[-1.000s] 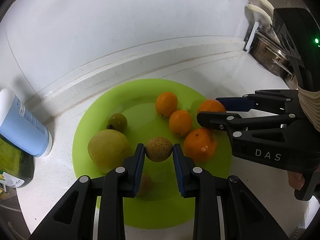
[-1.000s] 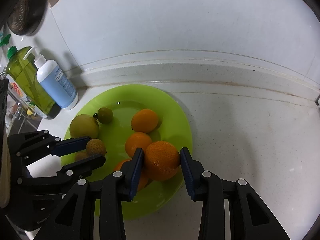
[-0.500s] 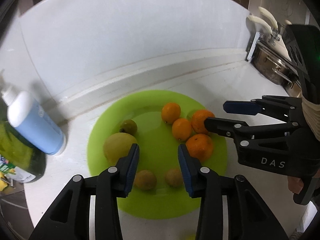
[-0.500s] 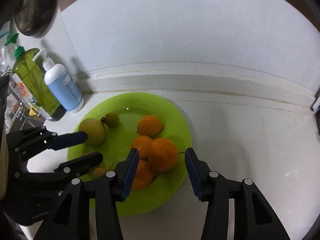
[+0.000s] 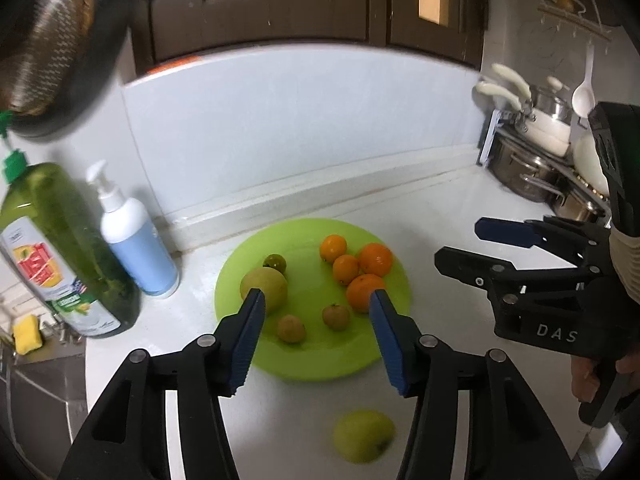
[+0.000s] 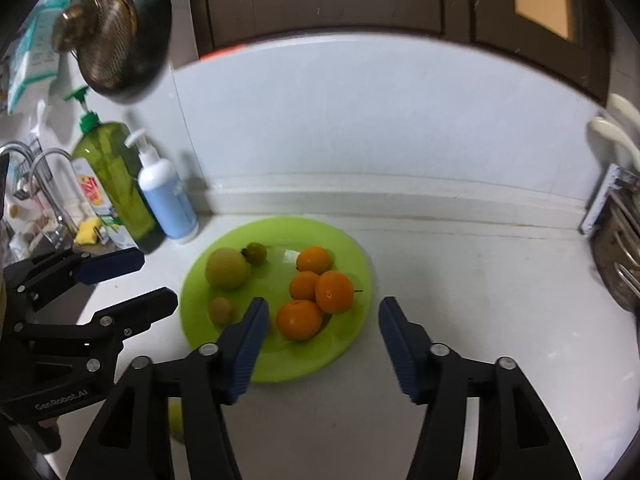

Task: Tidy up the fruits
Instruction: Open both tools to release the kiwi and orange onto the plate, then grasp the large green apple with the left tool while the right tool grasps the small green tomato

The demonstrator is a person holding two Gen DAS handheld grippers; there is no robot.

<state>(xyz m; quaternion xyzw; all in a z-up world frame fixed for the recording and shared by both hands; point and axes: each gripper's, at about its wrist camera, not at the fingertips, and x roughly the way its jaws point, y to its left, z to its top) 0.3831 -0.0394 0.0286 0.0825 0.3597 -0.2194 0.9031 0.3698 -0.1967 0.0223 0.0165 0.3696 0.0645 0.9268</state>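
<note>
Both grippers' jaws opening and empty, left gripper [image 5: 316, 334] and right gripper [image 6: 322, 338] above green plate [image 5: 256, 360], oranges [image 6: 300, 318] on its right side, below the fingertips.

the yellow-green fruit [image 6: 176, 420] on the table is mostly hidden behind the right fingers [image 6: 248, 340]; the green bottle's label [image 5: 38, 268] is too blurred to read.

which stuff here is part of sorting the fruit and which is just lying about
Job: green plate, four oranges, yellow-green fruit off the plate, large pale one on it.
Lying about: dish soap bottle, pump bottle, pots.
</note>
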